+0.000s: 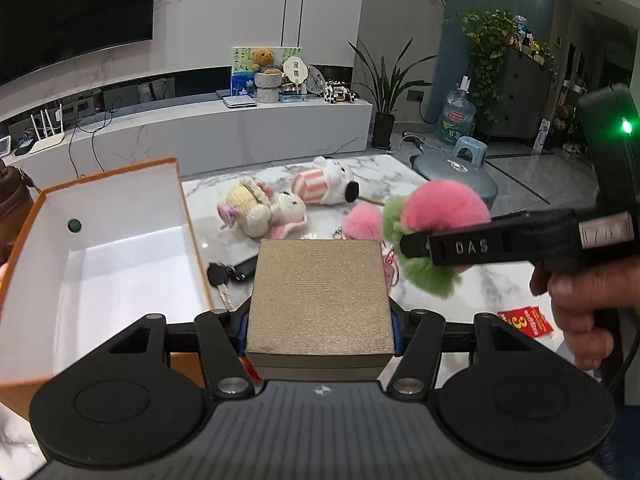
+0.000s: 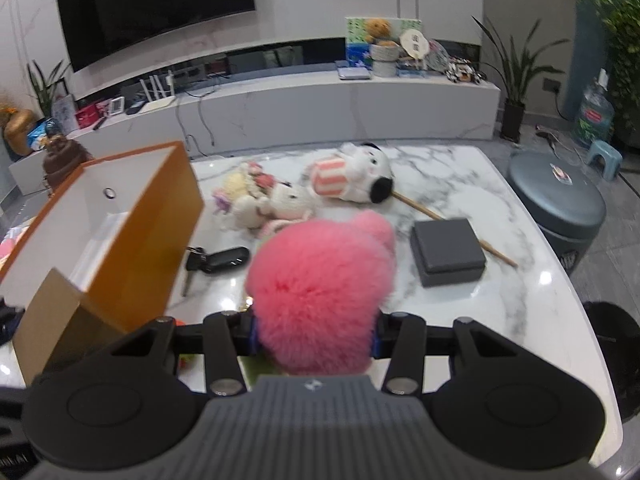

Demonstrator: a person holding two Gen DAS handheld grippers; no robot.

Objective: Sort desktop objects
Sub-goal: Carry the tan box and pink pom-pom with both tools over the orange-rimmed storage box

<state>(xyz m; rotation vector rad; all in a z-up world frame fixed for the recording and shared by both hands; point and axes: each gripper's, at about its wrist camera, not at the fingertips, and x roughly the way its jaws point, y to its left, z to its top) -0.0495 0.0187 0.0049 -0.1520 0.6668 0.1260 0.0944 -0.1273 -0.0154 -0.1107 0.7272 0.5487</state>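
Left wrist view: my left gripper [image 1: 320,316] is clenched on a gold box [image 1: 320,300] — a squarish, flat block with no marked long axis. Its textured top face shows to the camera and its far edge points toward the plush toys across the marble table [image 1: 492,292]. The box is raised off the table, just right of the open orange box [image 1: 100,248], whose white interior faces up.

Right wrist view: my right gripper [image 2: 316,338] grasps a pink pompom [image 2: 320,292], a round fluffy ball without a clear axis. From the left wrist view, green fur [image 1: 424,276] hangs beneath the pink, and the whole charm is carried above the table, right of the gold box.

On the table lie a car key [image 2: 218,261] — long axis roughly left to right, beside the orange box — a dark grey box [image 2: 448,254], a crocheted doll [image 2: 264,202] and a white plush [image 2: 356,178] on a wooden stick [image 2: 460,228] running toward the lower right.
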